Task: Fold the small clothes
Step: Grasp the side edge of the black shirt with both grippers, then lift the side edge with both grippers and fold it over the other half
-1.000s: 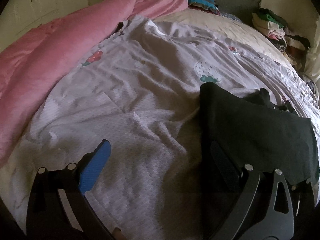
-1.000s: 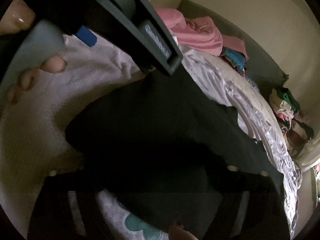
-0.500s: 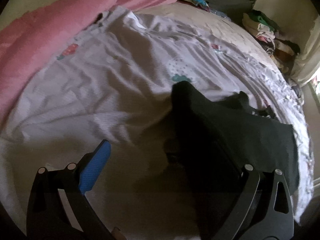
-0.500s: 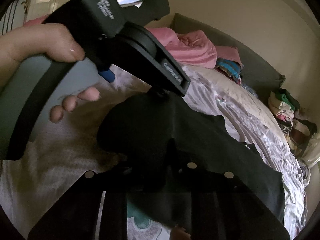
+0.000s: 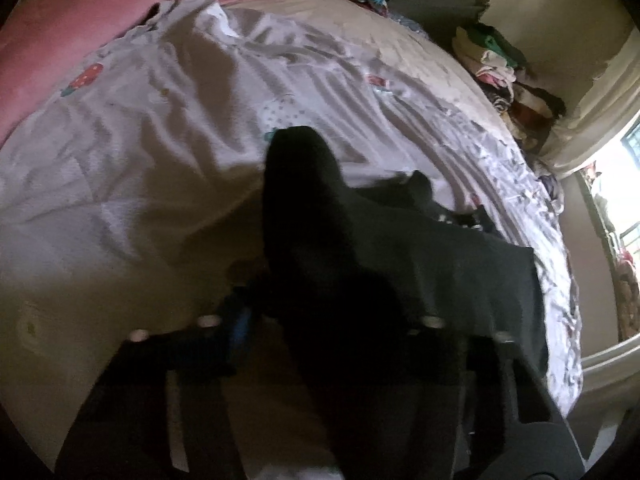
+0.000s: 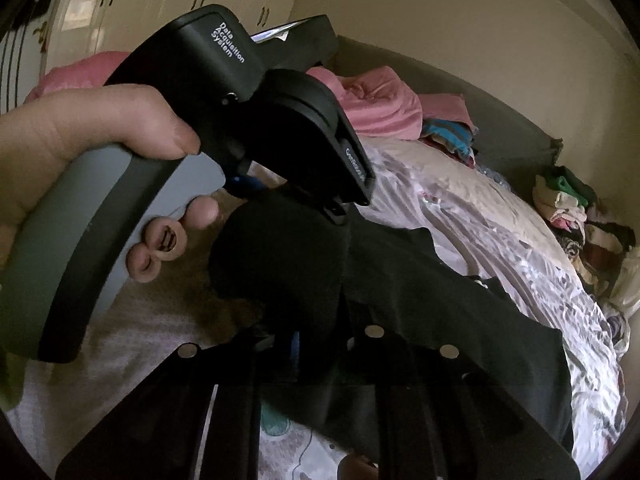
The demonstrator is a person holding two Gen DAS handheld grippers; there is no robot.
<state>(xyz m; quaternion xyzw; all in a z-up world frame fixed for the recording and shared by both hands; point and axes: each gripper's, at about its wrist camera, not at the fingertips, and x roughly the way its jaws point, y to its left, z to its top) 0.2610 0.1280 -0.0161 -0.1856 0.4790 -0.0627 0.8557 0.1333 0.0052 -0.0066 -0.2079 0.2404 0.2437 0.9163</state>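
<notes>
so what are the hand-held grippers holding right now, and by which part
Both hold the black fabric garment: the left hand-held gripper and the right hand-held gripper each pinch a raised edge of it; which part exactly cannot be told.

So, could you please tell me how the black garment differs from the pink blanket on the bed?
The black garment is lifted off the sheet, pinched in the left gripper and, it seems, the right gripper; the pink blanket lies untouched. The garment hangs in the near foreground; the blanket is bunched along the bed's far left edge. The garment is small and thin, the blanket bulky. Both are plain-coloured fabric.
</notes>
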